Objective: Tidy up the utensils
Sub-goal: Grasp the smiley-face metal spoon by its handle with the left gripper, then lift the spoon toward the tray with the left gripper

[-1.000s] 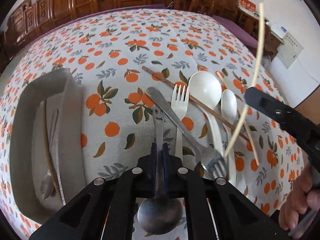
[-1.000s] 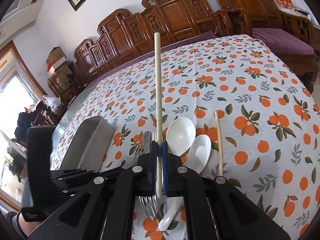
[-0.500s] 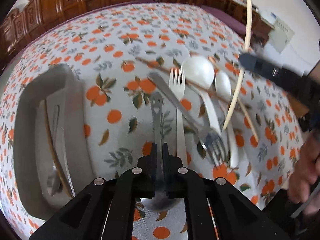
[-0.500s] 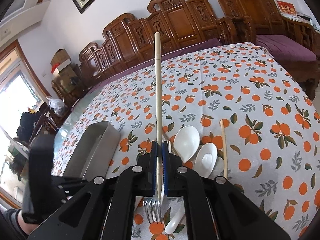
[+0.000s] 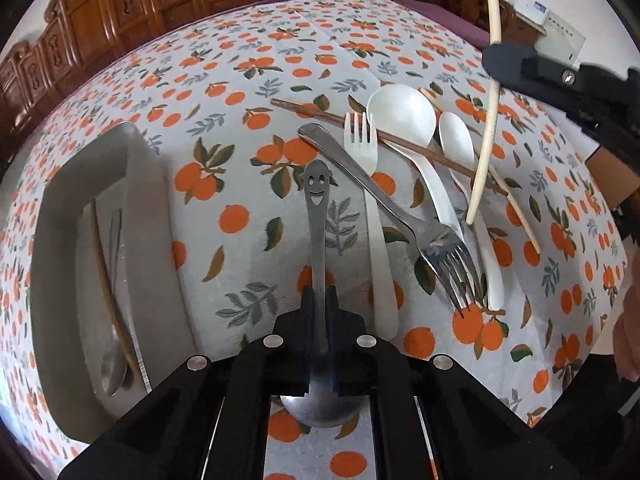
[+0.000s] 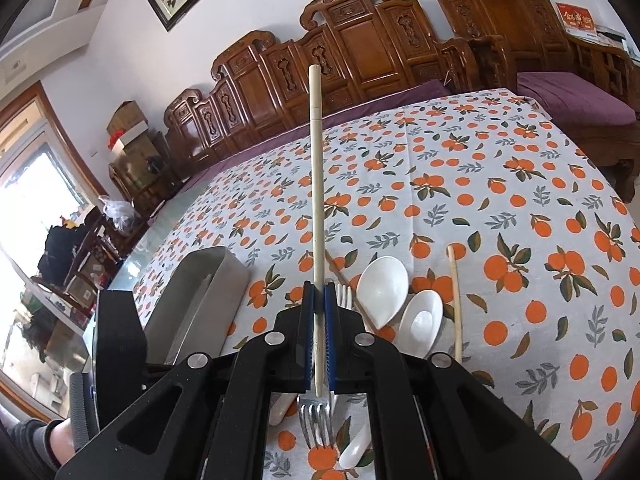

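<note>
Both loaded: left gripper [image 5: 320, 300] clamps smiley spoon [image 5: 318, 216], right gripper [image 6: 319, 300] clamps pale chopstick [image 6: 316, 184]; lower each lengthwise into tray [image 5: 132, 152], clearing its rim.

Bright daylight floods from an overexposed window [image 6: 36, 208] at frame left; fisheye curvature bends edges, corners vignetted black, focus sharp.

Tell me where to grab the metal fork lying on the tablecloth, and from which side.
Grip the metal fork mid-handle, coming from above with jaws across its width. The handle's far end lies bare on the cloth beside the white plastic fork; its tines overlap the white spoon handles, so avoid that end.
</note>
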The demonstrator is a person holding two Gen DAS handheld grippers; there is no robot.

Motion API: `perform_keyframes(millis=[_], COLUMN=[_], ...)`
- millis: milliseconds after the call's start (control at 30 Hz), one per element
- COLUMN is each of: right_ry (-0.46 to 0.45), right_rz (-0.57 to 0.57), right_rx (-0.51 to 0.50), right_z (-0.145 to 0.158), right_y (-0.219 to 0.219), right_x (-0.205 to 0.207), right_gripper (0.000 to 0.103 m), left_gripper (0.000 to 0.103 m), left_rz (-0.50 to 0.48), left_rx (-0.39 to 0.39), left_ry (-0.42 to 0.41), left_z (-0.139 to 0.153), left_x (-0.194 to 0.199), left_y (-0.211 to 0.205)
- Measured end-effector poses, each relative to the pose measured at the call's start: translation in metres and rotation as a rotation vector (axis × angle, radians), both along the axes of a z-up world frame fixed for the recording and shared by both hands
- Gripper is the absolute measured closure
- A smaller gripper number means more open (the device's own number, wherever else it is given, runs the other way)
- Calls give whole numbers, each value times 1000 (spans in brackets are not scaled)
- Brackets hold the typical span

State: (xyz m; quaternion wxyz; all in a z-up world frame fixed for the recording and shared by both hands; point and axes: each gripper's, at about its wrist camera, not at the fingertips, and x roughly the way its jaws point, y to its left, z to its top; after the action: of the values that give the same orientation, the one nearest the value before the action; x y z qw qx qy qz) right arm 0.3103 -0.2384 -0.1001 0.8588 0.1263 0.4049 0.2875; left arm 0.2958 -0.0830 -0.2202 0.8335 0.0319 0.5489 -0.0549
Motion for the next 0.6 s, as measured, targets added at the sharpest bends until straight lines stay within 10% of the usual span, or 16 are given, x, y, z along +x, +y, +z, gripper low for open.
perform_keyframes(millis=[600], right_ry=[17], right_rz=[164], right_rx=[16], right_z=[-3], right_y=[65], right_x=[-16], right_gripper=[97], left_gripper=[98], left_rz=[63], left_rx=[-42], left_ry=[-193], left_z=[80], left_x=[-21], left_y=[63])
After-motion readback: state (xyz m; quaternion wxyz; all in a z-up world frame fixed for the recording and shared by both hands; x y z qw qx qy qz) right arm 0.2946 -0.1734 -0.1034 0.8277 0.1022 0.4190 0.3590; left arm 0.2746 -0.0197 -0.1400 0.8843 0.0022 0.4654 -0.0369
